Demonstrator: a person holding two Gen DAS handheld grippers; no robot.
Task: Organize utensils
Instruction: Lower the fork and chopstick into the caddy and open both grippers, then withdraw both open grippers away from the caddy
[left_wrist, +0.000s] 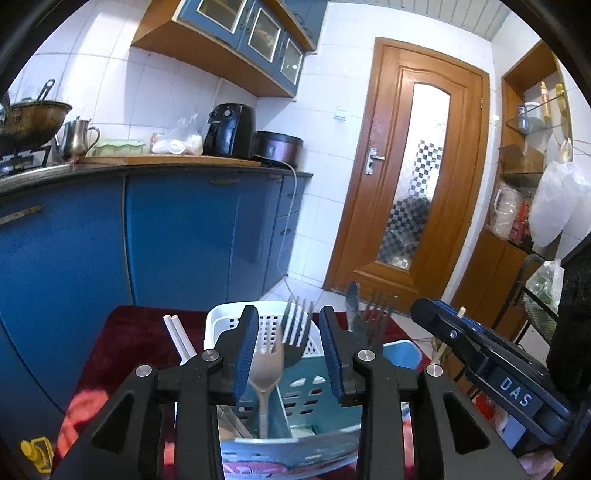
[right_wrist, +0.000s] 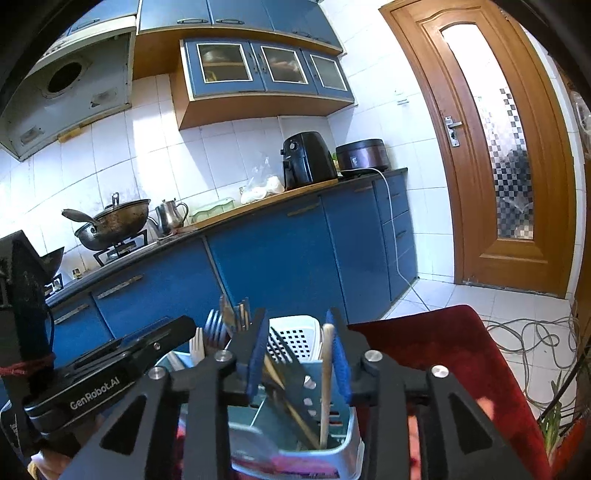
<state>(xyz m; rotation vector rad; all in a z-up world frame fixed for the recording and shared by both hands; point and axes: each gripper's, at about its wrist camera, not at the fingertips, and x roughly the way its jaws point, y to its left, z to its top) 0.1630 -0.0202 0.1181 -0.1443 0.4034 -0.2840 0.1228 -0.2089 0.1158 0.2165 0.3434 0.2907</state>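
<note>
A teal slotted utensil caddy (left_wrist: 314, 398) stands on a dark red cloth (left_wrist: 140, 332), with a white perforated basket (left_wrist: 229, 314) right behind it. My left gripper (left_wrist: 289, 310) hovers over the caddy, open. A beige plastic fork (left_wrist: 266, 363) stands upright between its pads, free of both, beside a black fork (left_wrist: 295, 332). A knife (left_wrist: 352, 302) and a metal fork (left_wrist: 376, 314) stick up to the right. My right gripper (right_wrist: 295, 314) is open over the same caddy (right_wrist: 332, 417). A wooden chopstick (right_wrist: 325, 380) leans close to its right pad, and a black slotted utensil (right_wrist: 286, 354) leans between the pads.
Two white chopsticks (left_wrist: 181, 336) stand left of the basket. Blue cabinets (left_wrist: 192, 236) carry a counter with a wok (right_wrist: 110, 225), a kettle (right_wrist: 170, 216) and an air fryer (right_wrist: 308, 160). A wooden door (left_wrist: 410, 170) is at the right. Cables (right_wrist: 535, 339) lie on the floor.
</note>
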